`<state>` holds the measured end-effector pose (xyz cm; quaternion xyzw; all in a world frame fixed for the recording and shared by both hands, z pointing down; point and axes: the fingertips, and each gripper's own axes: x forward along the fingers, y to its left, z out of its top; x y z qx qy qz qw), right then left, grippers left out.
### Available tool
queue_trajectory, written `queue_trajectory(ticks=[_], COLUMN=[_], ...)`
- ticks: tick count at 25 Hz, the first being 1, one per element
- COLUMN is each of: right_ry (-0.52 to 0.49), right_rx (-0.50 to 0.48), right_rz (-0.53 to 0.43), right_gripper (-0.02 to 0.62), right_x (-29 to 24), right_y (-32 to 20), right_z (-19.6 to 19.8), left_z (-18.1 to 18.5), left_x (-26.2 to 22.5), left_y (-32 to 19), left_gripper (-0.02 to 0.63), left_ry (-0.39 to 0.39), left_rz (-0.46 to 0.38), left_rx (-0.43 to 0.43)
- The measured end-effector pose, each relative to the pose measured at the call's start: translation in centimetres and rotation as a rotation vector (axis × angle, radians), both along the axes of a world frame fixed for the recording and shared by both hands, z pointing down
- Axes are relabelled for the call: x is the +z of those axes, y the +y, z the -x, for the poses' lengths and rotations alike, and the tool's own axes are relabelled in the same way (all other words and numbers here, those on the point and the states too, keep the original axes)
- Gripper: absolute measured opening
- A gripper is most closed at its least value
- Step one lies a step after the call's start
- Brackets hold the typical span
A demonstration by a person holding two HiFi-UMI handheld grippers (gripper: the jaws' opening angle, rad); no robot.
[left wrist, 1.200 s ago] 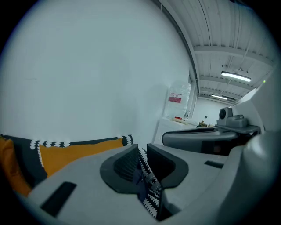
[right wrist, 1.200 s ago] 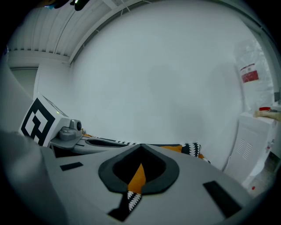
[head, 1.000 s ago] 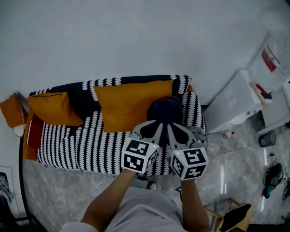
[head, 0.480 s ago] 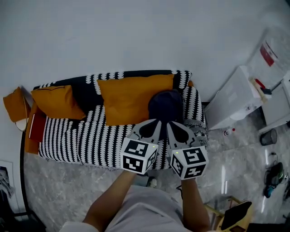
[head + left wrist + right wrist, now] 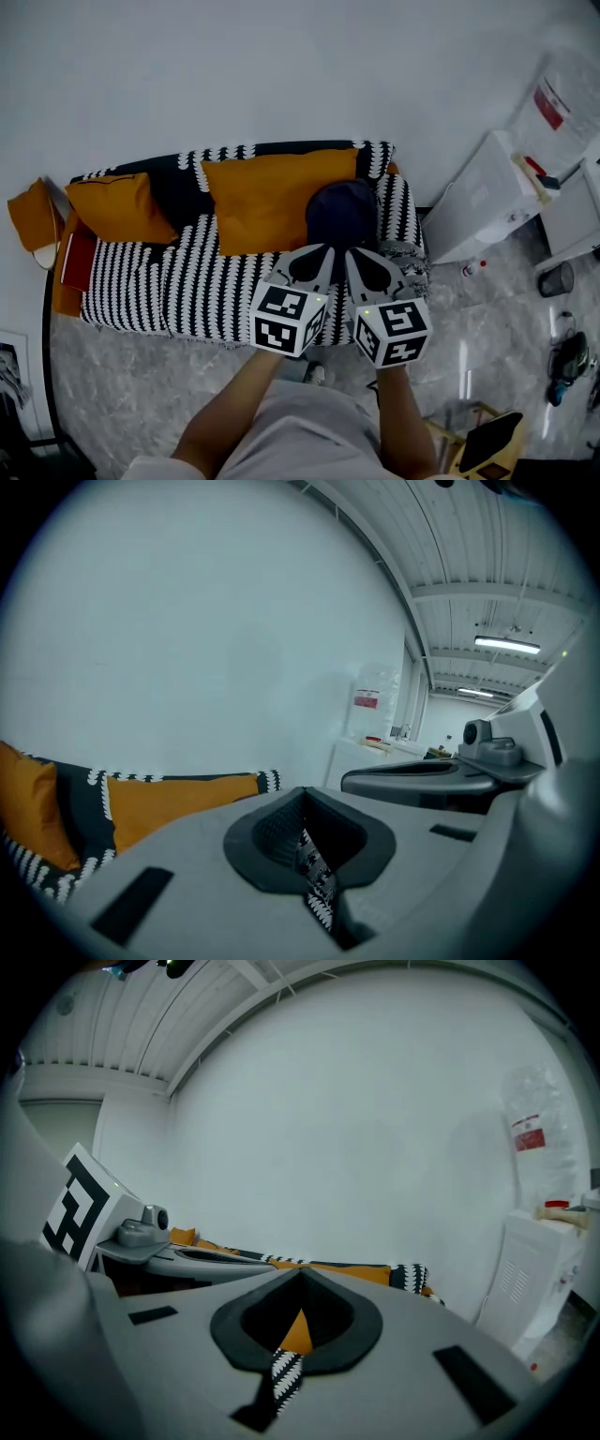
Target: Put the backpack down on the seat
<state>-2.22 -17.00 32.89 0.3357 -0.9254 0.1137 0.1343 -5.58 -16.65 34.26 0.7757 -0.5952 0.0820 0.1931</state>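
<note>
Now resting on the seat, the dark backpack [image 5: 343, 214] sits upright at the right end of a black-and-white patterned sofa [image 5: 150, 291], its back against the backrest and its left side just beside a large orange cushion [image 5: 262, 206]. A smaller orange cushion [image 5: 117, 208] lies toward the sofa's left end, well apart from the bag.

On the near side of the sofa, a person holds two tongs side by side, both pointing at the backpack. The left gripper [image 5: 323, 253] has its jaws pressed together with nothing between them; only the sofa's pattern shows through the slit behind the tips in its own view [image 5: 302, 794]. The right gripper [image 5: 352, 255] is likewise closed and empty, with orange cushion and patterned cover showing through its gap [image 5: 300, 1274]. From above, both tips overlap the bag's near edge; whether they touch it cannot be told.

A white cabinet [image 5: 483, 202] stands to the right of the sofa, against a plain white wall [image 5: 281, 75], on a marbled grey floor [image 5: 122, 394].
</note>
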Motion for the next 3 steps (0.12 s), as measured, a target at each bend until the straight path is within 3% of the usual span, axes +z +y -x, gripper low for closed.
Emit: queue_trajectory(ticks=[3], right_ry=[0.002], right_rx=[-0.001], right_rz=[-0.001], right_gripper=[0.002], right_x=[0.07], right_y=[0.09], right_z=[-0.41], left_z=[-0.51], left_x=[0.04], left_y=[0.10], left_gripper=[0.006], left_ry=[0.004], left_rz=[0.003], left_rx=[0.001])
